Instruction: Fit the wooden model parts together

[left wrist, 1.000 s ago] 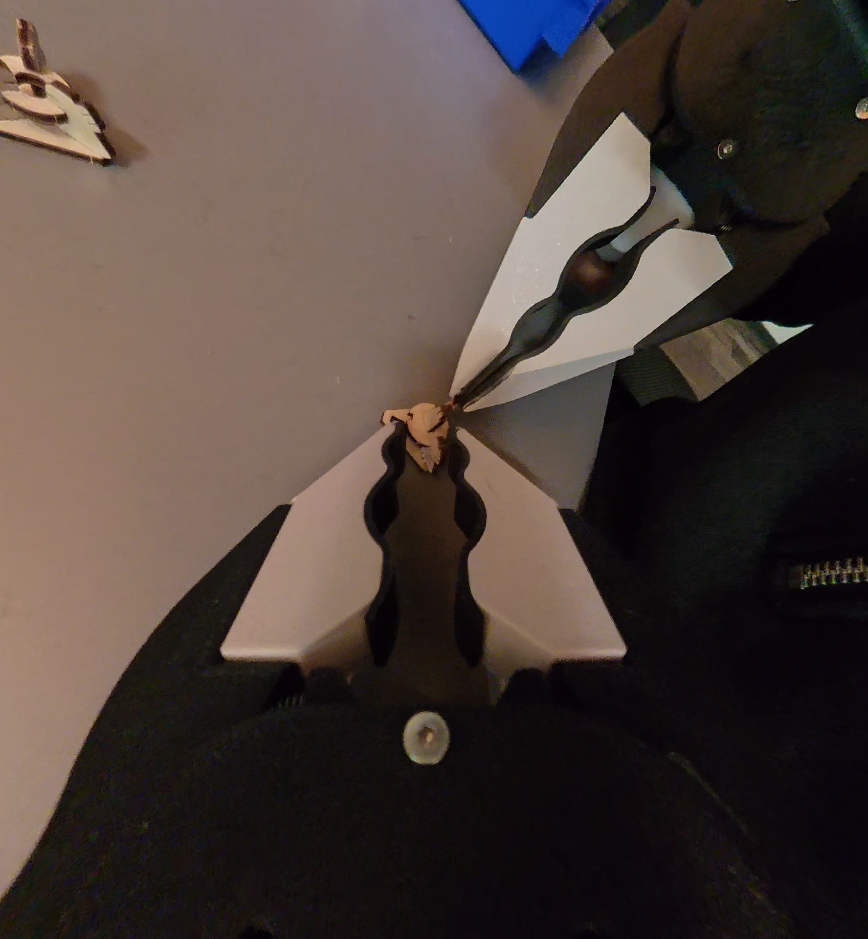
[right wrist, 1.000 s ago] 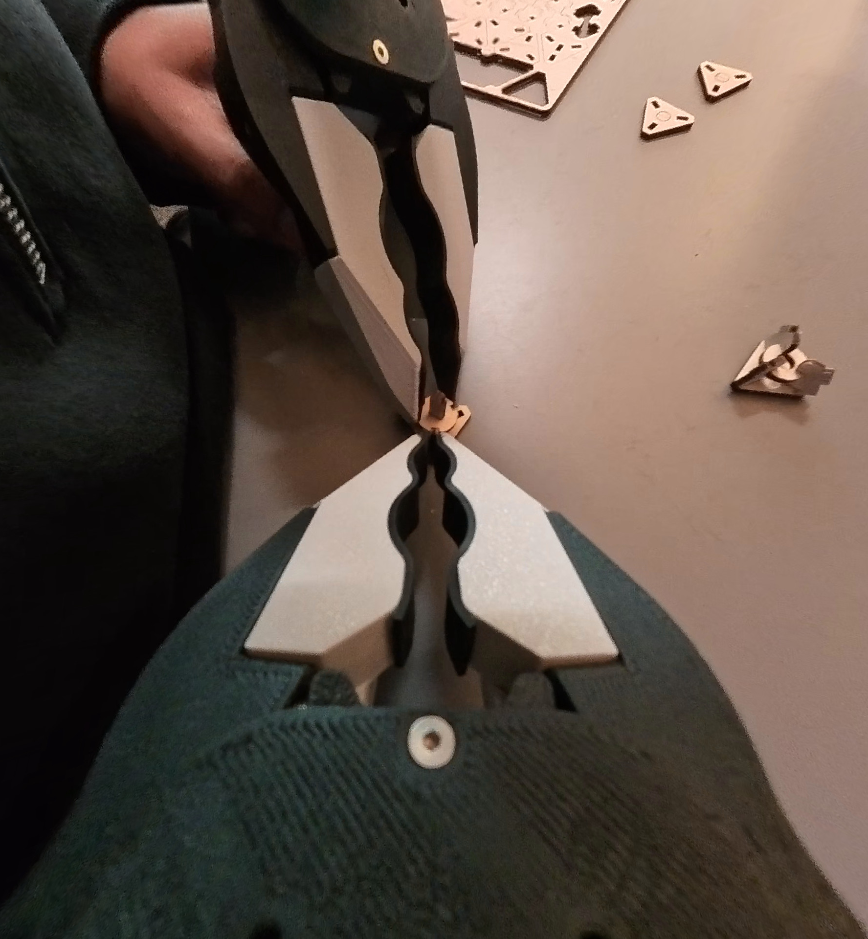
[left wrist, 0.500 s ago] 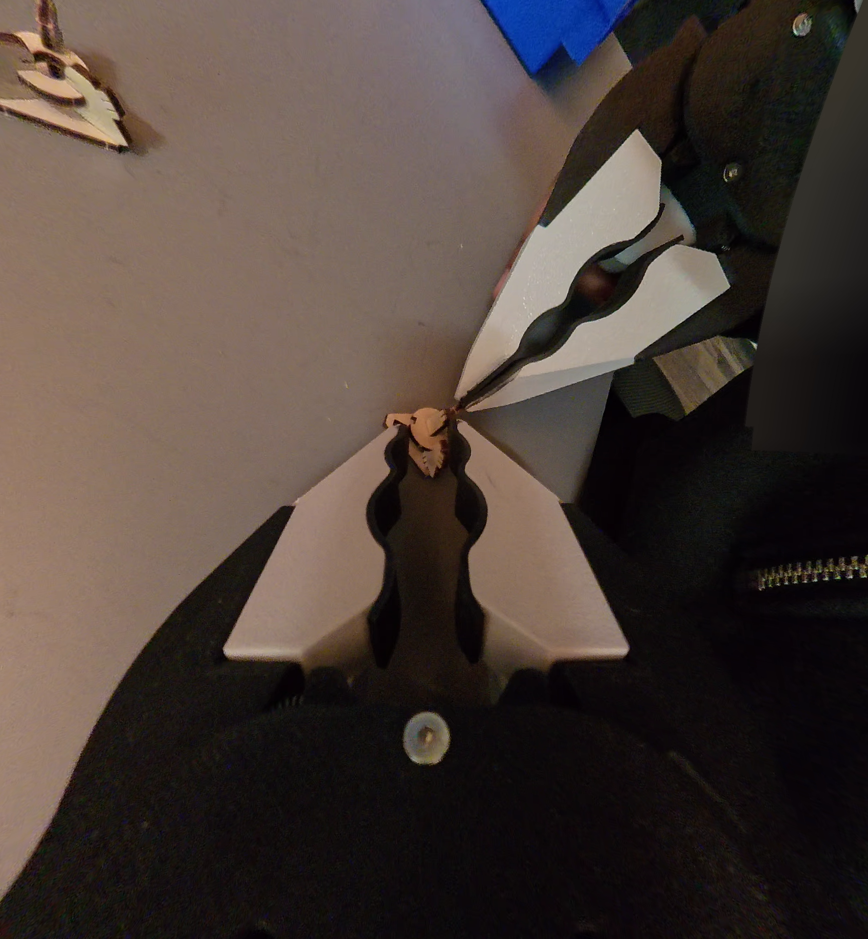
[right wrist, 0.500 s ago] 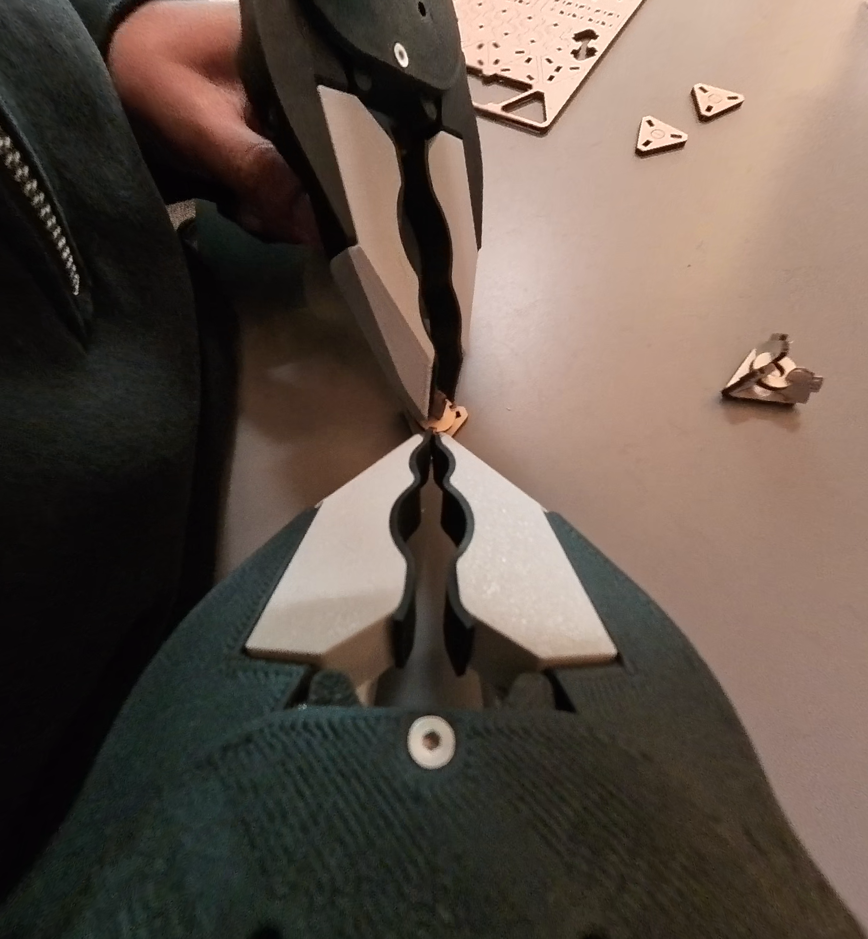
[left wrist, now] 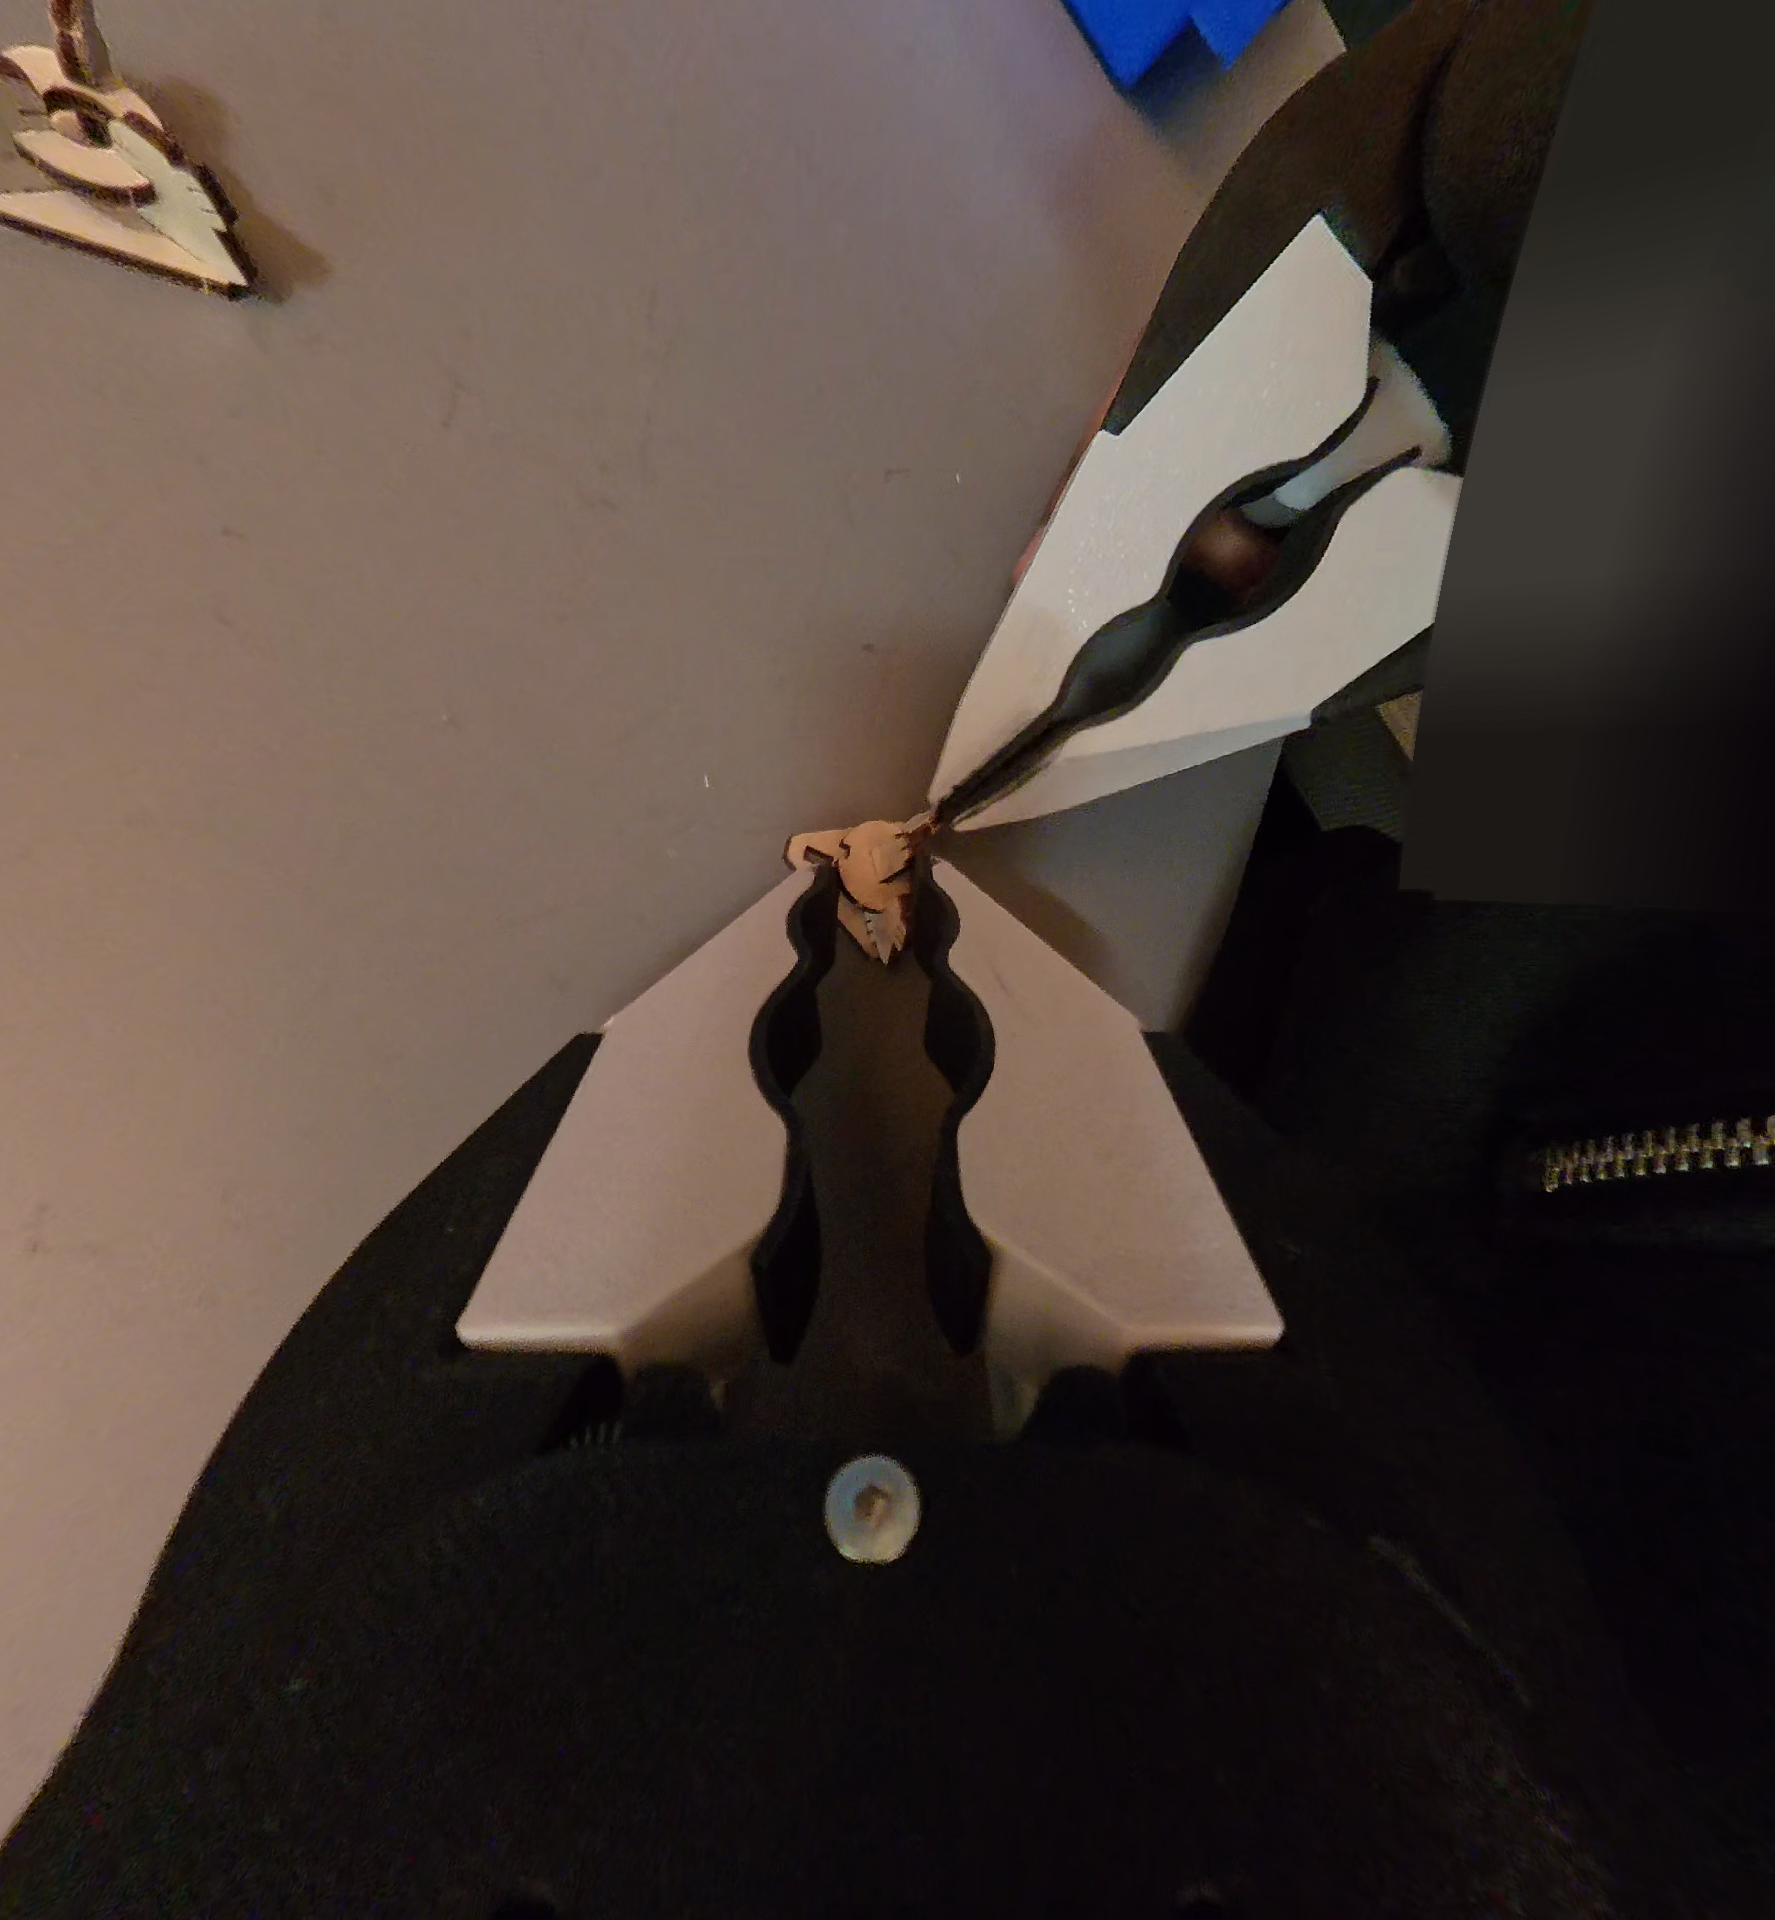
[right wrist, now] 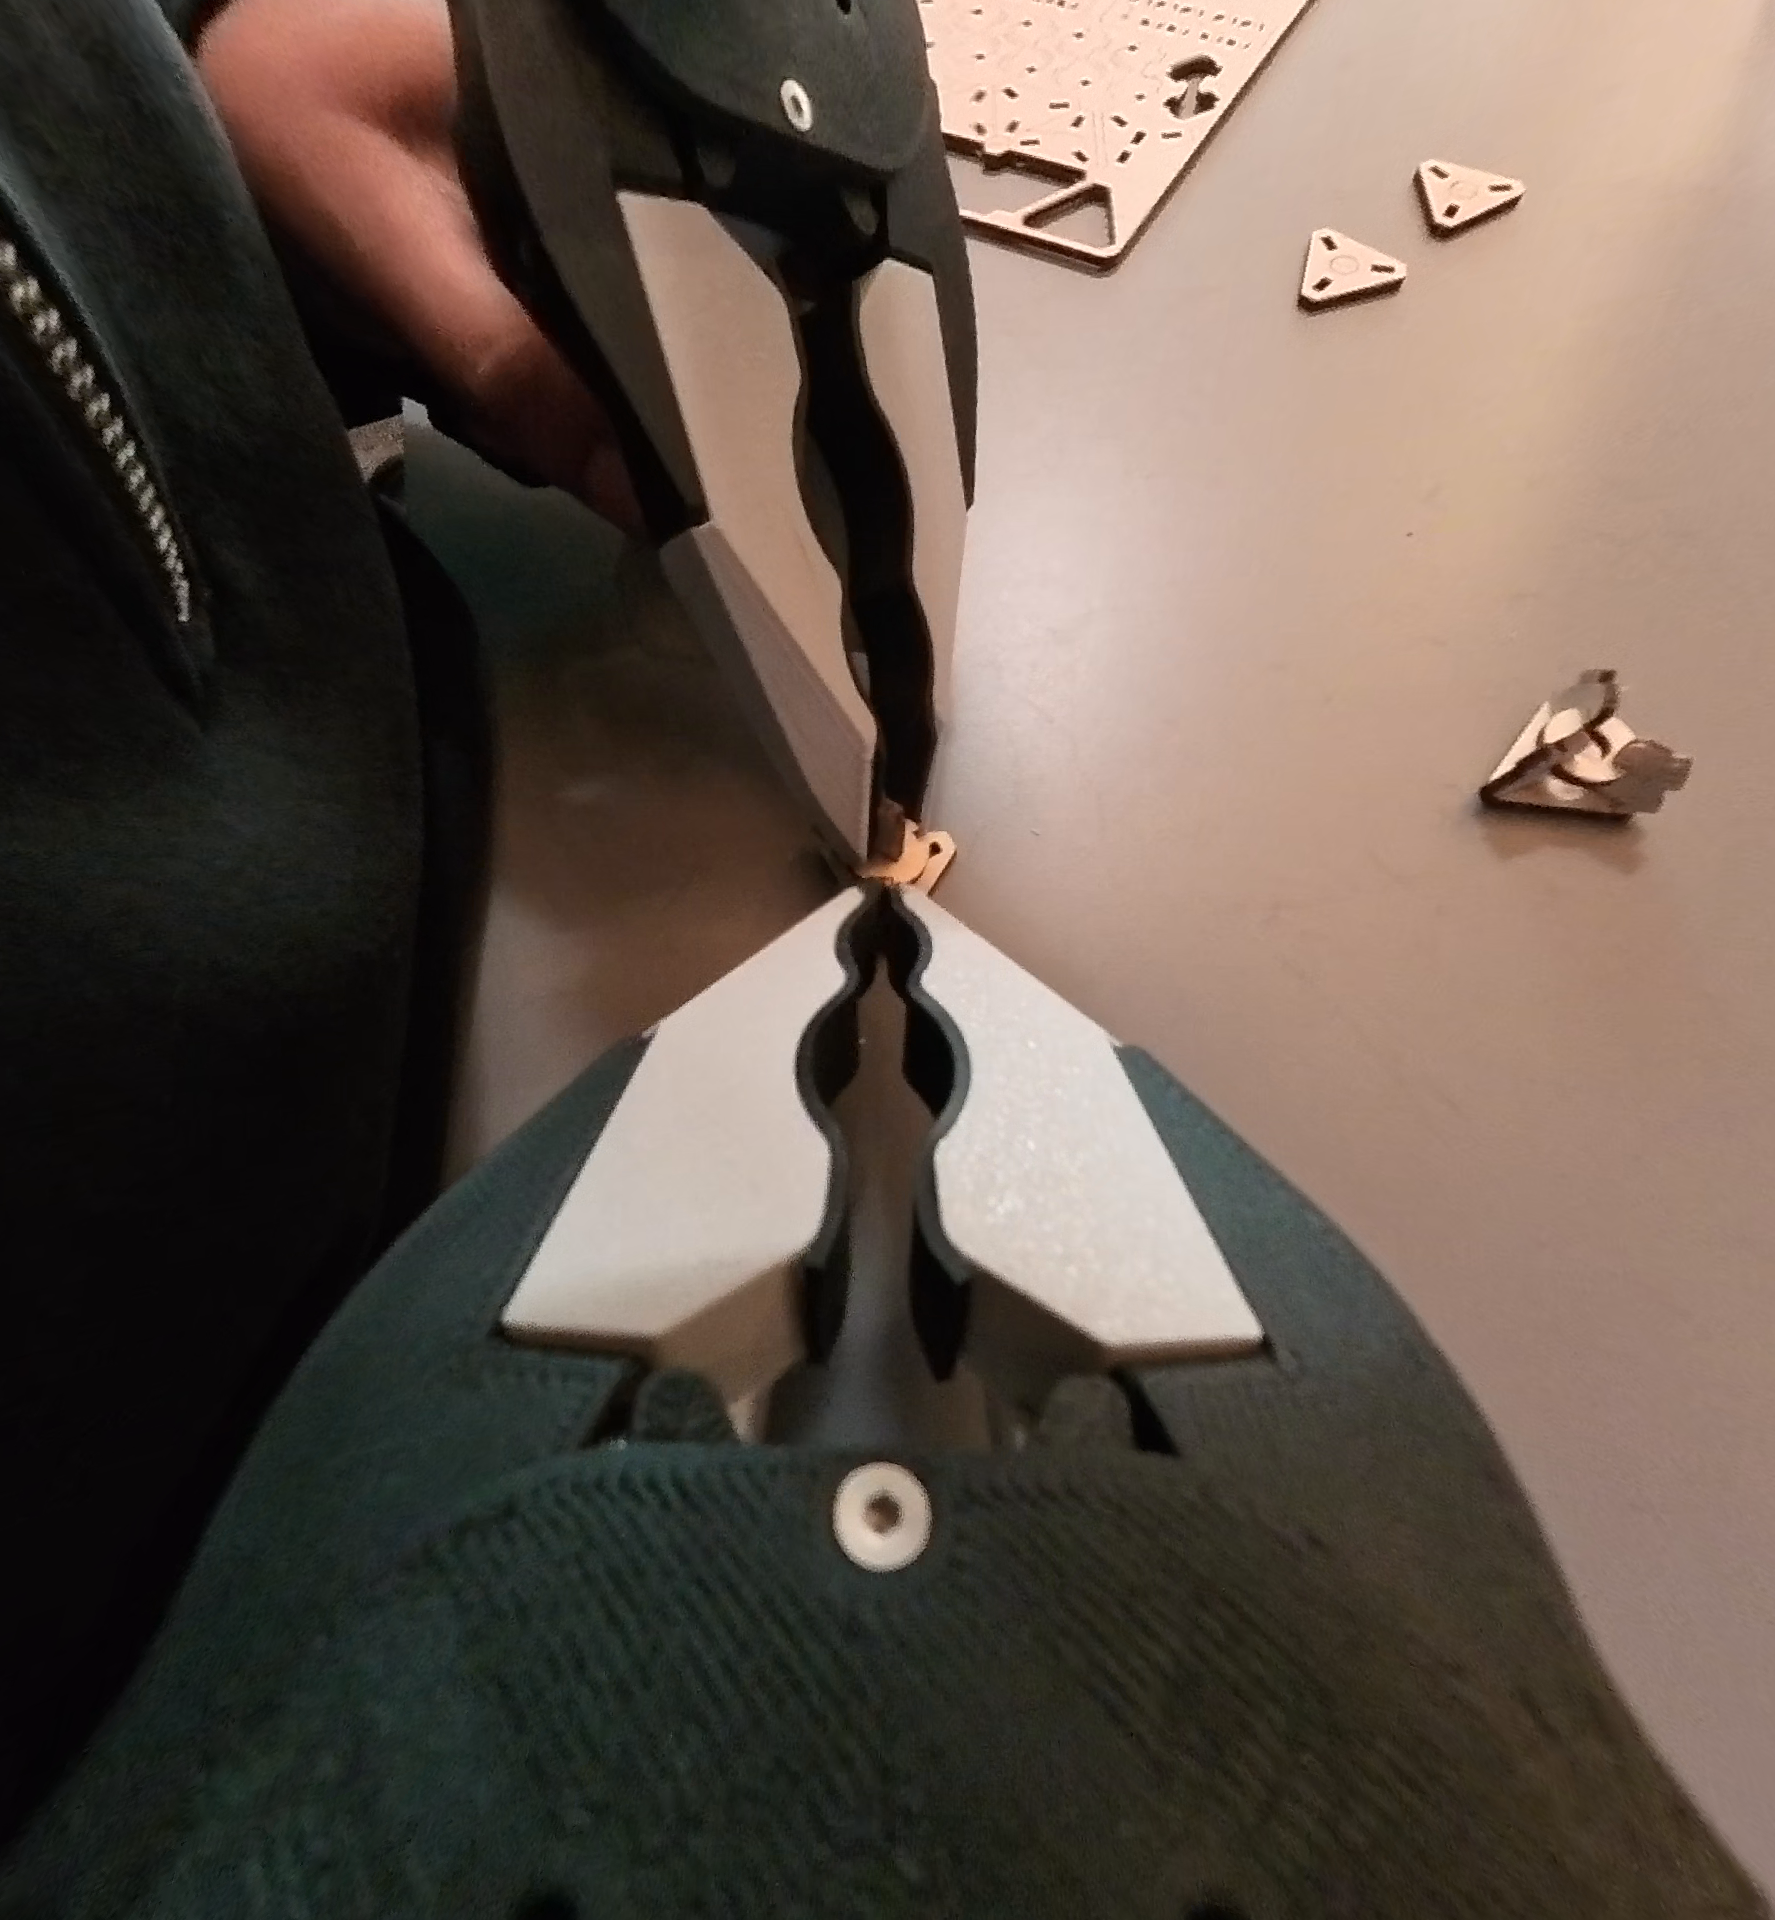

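My left gripper (left wrist: 870, 902) is shut on a small light wooden piece (left wrist: 875, 871), which sticks out past its tips above the grey table. My right gripper (right wrist: 885, 902) is shut, and its tips pinch a thin dark-edged wooden part (left wrist: 927, 821) pressed against the right side of that piece. The two grippers meet tip to tip. In the right wrist view the left gripper (right wrist: 902, 821) comes down from above with the wooden piece (right wrist: 919, 847) at its tips. In the left wrist view the right gripper (left wrist: 950, 802) comes in from the upper right.
An assembled triangular wooden model (left wrist: 83, 197) lies on the table, also in the right wrist view (right wrist: 1579, 769). A cut-out wooden sheet (right wrist: 1101, 104) and two loose triangles (right wrist: 1350, 270) (right wrist: 1465, 192) lie farther off. A blue object (left wrist: 1174, 31) is at the back. A person's hand (right wrist: 467, 208) and a dark zipped jacket (right wrist: 83, 727) are close by. The grippers are tip to tip, or close to it.
Both grippers stay tip to tip on the small wooden piece and keep their grasps. The pair has shifted slightly, and the right gripper has tilted a little.
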A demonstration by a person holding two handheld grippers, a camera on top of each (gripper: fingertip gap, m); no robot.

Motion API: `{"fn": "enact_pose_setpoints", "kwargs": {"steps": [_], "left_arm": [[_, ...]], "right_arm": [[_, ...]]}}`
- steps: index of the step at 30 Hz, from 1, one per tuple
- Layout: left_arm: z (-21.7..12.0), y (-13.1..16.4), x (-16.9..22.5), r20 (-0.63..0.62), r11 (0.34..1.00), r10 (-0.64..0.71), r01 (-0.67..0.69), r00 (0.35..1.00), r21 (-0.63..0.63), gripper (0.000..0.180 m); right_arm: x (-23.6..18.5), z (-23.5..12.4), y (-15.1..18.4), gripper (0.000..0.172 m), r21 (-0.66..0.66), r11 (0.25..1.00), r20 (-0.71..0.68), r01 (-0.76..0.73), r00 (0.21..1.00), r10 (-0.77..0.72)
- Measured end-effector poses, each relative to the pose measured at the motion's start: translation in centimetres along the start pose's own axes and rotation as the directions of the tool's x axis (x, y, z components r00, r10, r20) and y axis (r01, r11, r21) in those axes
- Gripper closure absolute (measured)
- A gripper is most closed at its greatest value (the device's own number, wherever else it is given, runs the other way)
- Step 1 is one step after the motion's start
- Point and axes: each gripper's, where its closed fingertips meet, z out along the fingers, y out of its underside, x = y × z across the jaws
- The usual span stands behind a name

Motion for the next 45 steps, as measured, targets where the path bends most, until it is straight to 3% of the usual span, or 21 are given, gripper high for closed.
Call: {"fn": "enact_pose_setpoints", "kwargs": {"steps": [8, 15, 18, 23, 42, 45], "left_arm": [[0.0, 0.1, 0.0, 0.048, 0.998, 0.063, -0.062, 0.997, -0.008, 0.167], [0.0, 0.0, -0.1, 0.035, 0.999, 0.051, -0.051, 0.998, 0.001, 0.167], [0.0, 0.0, -0.1, 0.040, 0.998, 0.056, -0.056, 0.998, -0.003, 0.167], [0.0, 0.0, -0.1, 0.051, 0.998, 0.059, -0.058, 0.997, -0.011, 0.167], [0.1, 0.0, -0.2, 0.115, 0.991, 0.130, -0.127, 0.985, -0.031, 0.168], [0.1, -0.1, -0.3, 0.119, 0.990, 0.140, -0.137, 0.983, -0.037, 0.169]], "right_arm": [[0.1, -0.1, 0.1, 0.172, -0.030, 0.999, -0.005, -0.018, 1.000, 0.018], [-0.1, 0.0, 0.8, 0.158, -0.056, 0.998, 0.019, -0.027, 0.999, 0.029], [-0.1, 0.3, 0.4, 0.170, -0.027, 1.000, 0.002, 0.001, 1.000, 0.000], [0.0, 0.3, 0.3, 0.171, -0.035, 0.999, 0.012, 0.012, 1.000, -0.012], [0.0, 0.7, 0.4, 0.171, -0.270, 0.950, 0.055, -0.160, 0.982, 0.181], [0.0, 0.8, 0.5, 0.171, -0.329, 0.936, 0.028, -0.121, 0.990, 0.138]]}}
